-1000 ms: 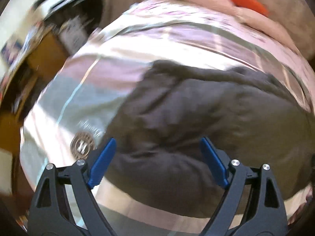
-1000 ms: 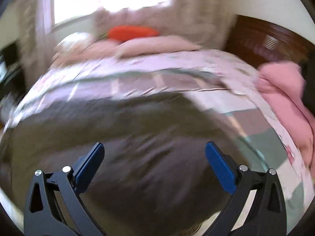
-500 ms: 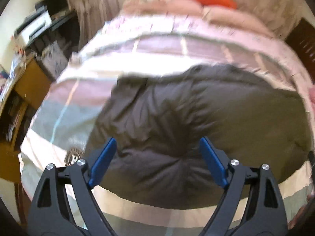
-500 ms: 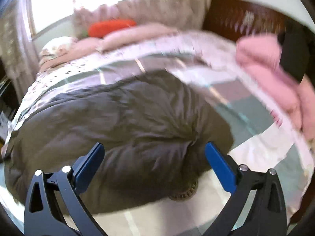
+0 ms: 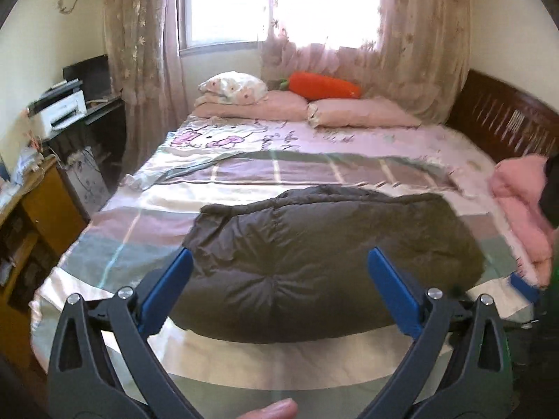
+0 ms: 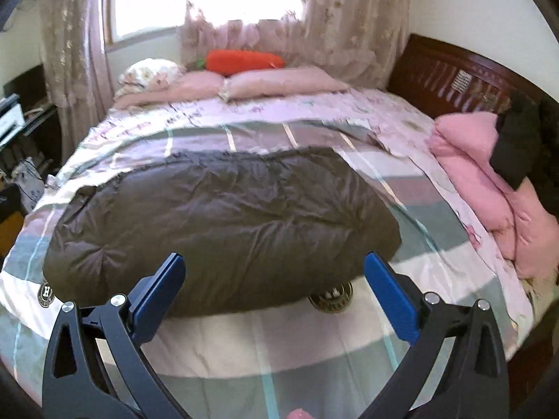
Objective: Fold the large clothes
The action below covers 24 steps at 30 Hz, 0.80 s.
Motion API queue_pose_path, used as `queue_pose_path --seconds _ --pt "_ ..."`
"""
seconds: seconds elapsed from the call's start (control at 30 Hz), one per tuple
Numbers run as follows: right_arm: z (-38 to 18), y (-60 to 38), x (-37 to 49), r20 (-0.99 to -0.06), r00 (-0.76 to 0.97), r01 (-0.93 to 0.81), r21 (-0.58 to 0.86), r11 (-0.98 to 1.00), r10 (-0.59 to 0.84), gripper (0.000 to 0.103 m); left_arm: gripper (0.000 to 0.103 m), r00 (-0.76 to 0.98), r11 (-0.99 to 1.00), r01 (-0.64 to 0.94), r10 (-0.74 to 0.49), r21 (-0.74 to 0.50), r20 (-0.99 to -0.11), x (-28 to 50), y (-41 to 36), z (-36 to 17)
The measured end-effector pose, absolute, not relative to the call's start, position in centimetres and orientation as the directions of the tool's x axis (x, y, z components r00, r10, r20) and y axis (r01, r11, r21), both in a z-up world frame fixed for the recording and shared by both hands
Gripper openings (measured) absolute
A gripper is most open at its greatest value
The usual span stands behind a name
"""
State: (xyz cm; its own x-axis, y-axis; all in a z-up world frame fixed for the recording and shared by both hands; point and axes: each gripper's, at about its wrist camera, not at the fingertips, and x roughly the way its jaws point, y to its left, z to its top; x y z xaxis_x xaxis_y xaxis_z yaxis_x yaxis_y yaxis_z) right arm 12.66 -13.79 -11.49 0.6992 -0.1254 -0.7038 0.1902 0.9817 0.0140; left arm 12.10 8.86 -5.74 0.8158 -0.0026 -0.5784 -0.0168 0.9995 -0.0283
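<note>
The dark puffy jacket [image 5: 332, 255] lies folded into a broad, rounded bundle across the middle of the bed [image 5: 146, 244], on a bedspread of pink, grey-green and white blocks. In the right wrist view the jacket [image 6: 223, 223] fills the centre of the frame, its lower edge partly covering a round emblem [image 6: 332, 298] printed on the bedspread.

At the top of both frames a bright window [image 5: 279, 0] is hung with floral lace curtains [image 5: 139, 35]. Below it, at the far end of the bed, lie pink pillows [image 5: 360, 113] and an orange carrot-shaped cushion [image 5: 325, 85]. A dark wooden bed frame [image 5: 506, 118] runs along the upper right. A pink padded garment [image 6: 489, 188] is heaped at the right edge of the bed. On the left of the left wrist view stand a white printer [image 5: 59, 111] on a dark shelf and a wooden worktop [image 5: 42, 202] crowded with small items.

The left claw [image 5: 279, 289] is released, its blue pads spread wide at the lower centre of the frame, framing the near part of the jacket without touching it. The right claw [image 6: 274, 293] is likewise spread wide and empty, its pads either side of the jacket's near edge.
</note>
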Motion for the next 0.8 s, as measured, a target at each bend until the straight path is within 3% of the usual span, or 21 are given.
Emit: queue_pose_path --seconds 0.1,0.27,0.8 --pt "-11.4 -13.1 12.2 -0.712 0.697 0.169 0.05 0.984 -0.083 0.102 0.101 0.835 0.999 -0.011 -0.011 -0.037 -0.55 10.9 8.8 -5.1" --pt "-11.2 -11.5 11.7 -0.707 0.697 0.153 -0.013 0.988 -0.118 0.102 0.101 0.884 1.0 0.007 -0.017 -0.022 -0.467 9.2 8.2 -4.0" --pt "-9.7 -9.8 10.2 -0.66 0.746 0.107 -0.017 0.994 -0.092 0.102 0.101 0.877 0.998 -0.017 -0.016 -0.066 -0.48 9.2 9.5 -4.1"
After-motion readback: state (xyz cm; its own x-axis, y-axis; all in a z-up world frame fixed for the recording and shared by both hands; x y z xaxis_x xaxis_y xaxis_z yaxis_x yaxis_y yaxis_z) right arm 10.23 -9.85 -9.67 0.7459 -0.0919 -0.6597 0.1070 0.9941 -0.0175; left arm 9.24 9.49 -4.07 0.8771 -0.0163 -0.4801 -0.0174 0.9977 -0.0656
